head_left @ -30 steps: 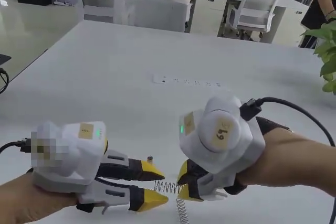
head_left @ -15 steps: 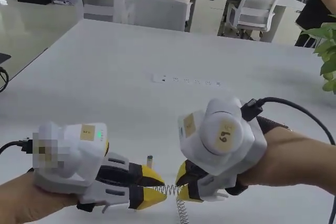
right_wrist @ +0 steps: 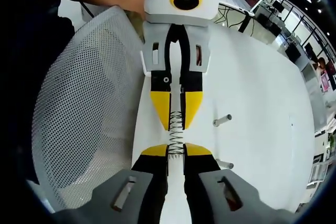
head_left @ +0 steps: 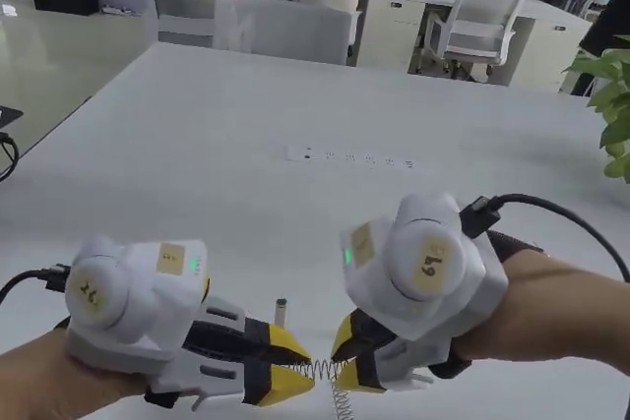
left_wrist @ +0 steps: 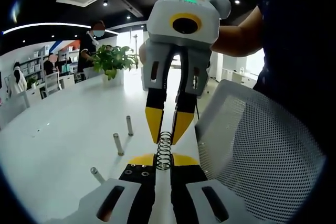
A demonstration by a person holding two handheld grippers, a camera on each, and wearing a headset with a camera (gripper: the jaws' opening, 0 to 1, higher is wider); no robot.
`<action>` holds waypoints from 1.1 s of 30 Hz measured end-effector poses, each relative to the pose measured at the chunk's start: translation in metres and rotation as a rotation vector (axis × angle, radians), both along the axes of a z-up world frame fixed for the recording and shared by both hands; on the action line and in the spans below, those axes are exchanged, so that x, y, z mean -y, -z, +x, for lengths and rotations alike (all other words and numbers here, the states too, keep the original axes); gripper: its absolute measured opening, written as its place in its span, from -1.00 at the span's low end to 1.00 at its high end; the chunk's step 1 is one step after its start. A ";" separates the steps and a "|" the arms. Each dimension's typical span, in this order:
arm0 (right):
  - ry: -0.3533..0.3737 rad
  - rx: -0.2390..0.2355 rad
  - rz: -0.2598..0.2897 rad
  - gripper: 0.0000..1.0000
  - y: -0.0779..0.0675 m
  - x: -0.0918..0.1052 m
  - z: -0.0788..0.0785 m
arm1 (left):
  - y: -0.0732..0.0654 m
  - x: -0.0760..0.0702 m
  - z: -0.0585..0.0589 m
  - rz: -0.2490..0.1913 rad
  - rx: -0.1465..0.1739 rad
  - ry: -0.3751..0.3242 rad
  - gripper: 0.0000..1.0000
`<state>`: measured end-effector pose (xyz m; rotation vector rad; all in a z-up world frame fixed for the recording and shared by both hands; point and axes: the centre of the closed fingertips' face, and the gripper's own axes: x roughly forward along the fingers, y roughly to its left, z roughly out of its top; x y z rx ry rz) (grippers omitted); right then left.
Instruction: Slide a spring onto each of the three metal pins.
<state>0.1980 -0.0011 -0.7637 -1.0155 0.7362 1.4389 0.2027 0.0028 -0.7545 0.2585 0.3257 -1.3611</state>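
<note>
Two ends of one spring sit pinched in closed jaws, left gripper facing right gripper, so I'd free one end and aim it at a pin beside the jaws

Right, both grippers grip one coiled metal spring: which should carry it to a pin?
Left, probably: the left gripper is shut on the coiled metal spring, and an upright metal pin stands beside its jaws, farther from the right gripper.
</note>
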 end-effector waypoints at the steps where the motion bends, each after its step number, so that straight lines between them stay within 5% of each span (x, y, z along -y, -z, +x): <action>1: 0.000 0.000 0.000 -0.85 0.000 0.000 0.000 | 0.000 0.000 0.000 -0.001 0.001 0.000 -0.96; 33: 0.022 -0.033 0.028 -0.83 0.007 -0.001 -0.001 | -0.006 0.002 -0.001 -0.024 -0.005 -0.001 -0.97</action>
